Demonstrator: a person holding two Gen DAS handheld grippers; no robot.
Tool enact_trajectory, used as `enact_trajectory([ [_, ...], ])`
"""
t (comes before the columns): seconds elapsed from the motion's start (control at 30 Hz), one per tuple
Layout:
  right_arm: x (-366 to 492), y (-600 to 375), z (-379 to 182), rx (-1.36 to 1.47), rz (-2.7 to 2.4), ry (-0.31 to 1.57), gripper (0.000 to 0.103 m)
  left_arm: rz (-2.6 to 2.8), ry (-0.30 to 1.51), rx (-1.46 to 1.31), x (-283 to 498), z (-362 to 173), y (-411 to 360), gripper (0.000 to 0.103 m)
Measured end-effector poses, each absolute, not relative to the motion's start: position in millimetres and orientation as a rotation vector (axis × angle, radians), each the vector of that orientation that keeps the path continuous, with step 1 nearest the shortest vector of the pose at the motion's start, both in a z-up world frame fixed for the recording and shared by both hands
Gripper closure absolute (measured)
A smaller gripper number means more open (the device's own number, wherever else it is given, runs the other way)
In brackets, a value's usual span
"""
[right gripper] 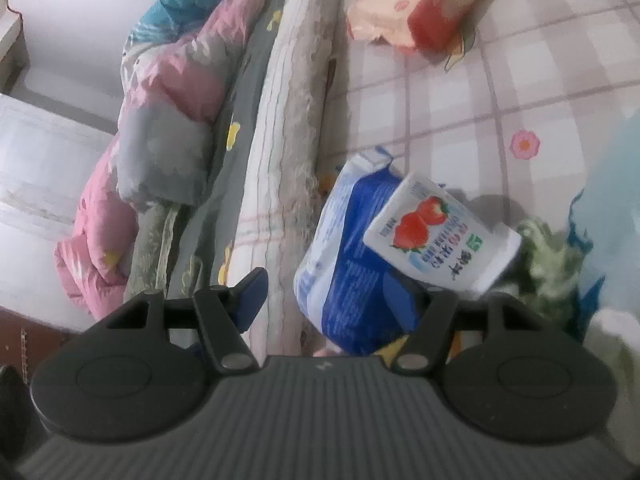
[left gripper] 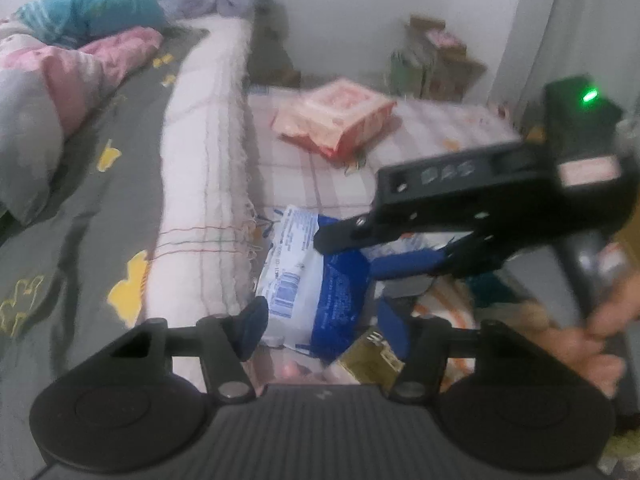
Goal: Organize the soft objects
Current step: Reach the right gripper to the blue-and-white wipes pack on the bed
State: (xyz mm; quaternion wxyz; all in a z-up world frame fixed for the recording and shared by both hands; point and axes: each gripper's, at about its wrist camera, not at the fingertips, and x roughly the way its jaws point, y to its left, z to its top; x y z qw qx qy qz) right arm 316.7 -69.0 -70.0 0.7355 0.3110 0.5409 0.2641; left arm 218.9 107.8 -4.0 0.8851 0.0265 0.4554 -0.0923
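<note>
A blue and white soft pack (left gripper: 316,280) lies on the checked sheet beside the rolled white mattress edge; it also shows in the right wrist view (right gripper: 352,264). A white strawberry tissue pack (right gripper: 440,236) lies tilted on top of it. A red and pink soft pack (left gripper: 340,118) lies farther back, also in the right wrist view (right gripper: 420,4). My left gripper (left gripper: 324,330) is open just above the blue pack. My right gripper (right gripper: 336,304) is open over the same pack; in the left wrist view (left gripper: 348,256) it reaches in from the right.
A rolled white mattress edge (left gripper: 204,168) runs along the left of the checked sheet (left gripper: 432,132). Pink and teal bedding (left gripper: 80,52) is piled on the grey cover. Boxes (left gripper: 436,60) stand against the far wall. A green fluffy item (right gripper: 548,256) lies right of the packs.
</note>
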Motion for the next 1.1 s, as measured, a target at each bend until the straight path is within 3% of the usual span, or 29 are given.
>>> enact_trajectory([
  [0.23,322,-81,-74,0.748,0.572,1.178,0.039,-0.169,1.098,0.077,265,-32,107,0.041],
  [0.3,323,-85,-75,0.769,0.566,1.174,0.039,-0.163,1.126,0.071,272,-39,108,0.034],
  [0.57,328,-92,-80,0.807,0.537,1.165,0.039,-0.154,1.151,0.122,278,-47,98,0.028],
  [0.8,326,-93,-84,0.818,0.534,1.165,0.039,-0.122,1.114,0.119,275,-45,98,0.049],
  [1.1,325,-101,-79,0.852,0.534,1.148,0.038,-0.107,1.069,0.061,268,-29,107,0.061],
])
